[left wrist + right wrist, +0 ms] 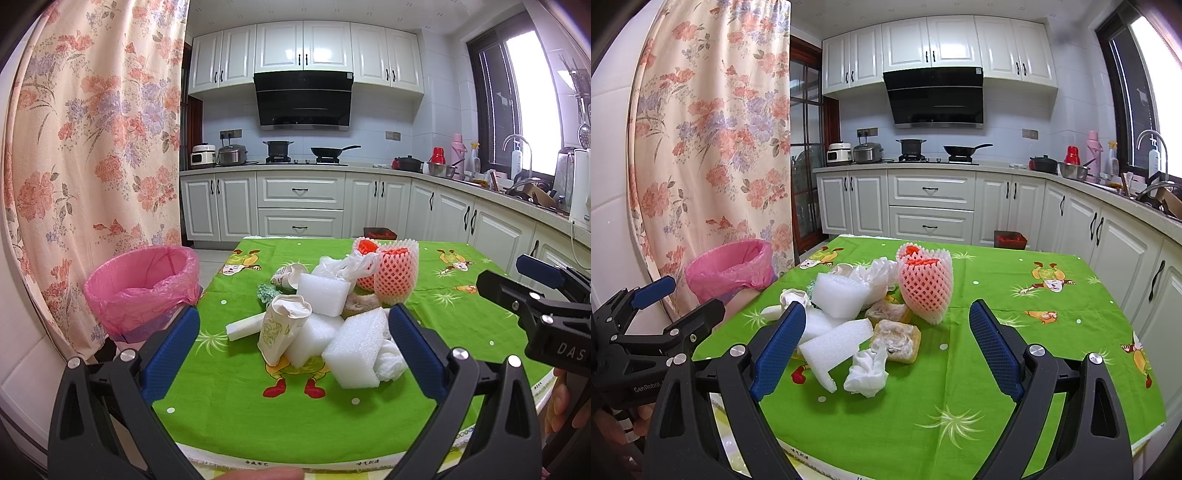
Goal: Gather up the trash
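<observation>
A pile of trash lies mid-table on the green cloth (229, 398): white foam blocks (354, 354) (831, 345), a crushed paper cup (282, 328), a crumpled tissue (866, 373), a white plastic bag (345, 266), pink foam fruit nets (395, 280) (925, 284) and yellowish food scraps (895, 341). A bin with a pink liner (142, 284) (729, 269) stands left of the table. My left gripper (293, 343) is open, short of the pile, empty. My right gripper (888, 343) is open, short of the pile, empty.
A floral curtain (92, 147) hangs at the left behind the bin. White kitchen cabinets (299, 203) and a counter with pots run along the back and right. The table's near edge (295, 461) is just below the grippers. A red bin (1010, 238) stands beyond the table.
</observation>
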{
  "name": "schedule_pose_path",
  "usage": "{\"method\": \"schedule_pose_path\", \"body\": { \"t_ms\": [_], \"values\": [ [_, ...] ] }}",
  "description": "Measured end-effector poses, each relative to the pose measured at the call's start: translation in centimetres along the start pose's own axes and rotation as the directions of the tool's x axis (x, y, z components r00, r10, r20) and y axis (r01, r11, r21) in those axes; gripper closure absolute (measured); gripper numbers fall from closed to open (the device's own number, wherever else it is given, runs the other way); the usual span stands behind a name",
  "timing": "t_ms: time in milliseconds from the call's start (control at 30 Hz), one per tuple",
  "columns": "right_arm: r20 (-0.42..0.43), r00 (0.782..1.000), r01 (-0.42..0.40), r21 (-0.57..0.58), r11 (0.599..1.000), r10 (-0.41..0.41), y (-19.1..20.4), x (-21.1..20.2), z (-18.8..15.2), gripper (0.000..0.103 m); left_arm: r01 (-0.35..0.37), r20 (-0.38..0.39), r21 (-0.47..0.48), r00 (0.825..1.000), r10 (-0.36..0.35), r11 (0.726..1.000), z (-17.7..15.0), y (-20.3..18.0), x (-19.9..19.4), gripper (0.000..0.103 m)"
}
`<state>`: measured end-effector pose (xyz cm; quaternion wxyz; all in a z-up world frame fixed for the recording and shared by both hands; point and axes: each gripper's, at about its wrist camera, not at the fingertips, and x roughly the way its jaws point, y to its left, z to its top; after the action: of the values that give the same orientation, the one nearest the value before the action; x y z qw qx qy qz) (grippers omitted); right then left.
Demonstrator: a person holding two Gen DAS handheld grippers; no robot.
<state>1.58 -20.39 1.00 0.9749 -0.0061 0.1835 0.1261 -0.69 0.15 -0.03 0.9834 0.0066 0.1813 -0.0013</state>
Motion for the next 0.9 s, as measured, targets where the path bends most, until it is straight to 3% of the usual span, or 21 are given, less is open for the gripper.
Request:
{"method": "schedule_pose_path", "body": {
  "t_ms": [900],
  "values": [
    [-0.052, 0.999, 0.010, 0.009, 1.000, -0.010, -0.2, 1.9, -1.2, 0.018, 0.000, -0.048, -0.020, 0.999, -0.001, 1.000, -0.9, 1.0, 1.8, 0.004]
  ]
}}
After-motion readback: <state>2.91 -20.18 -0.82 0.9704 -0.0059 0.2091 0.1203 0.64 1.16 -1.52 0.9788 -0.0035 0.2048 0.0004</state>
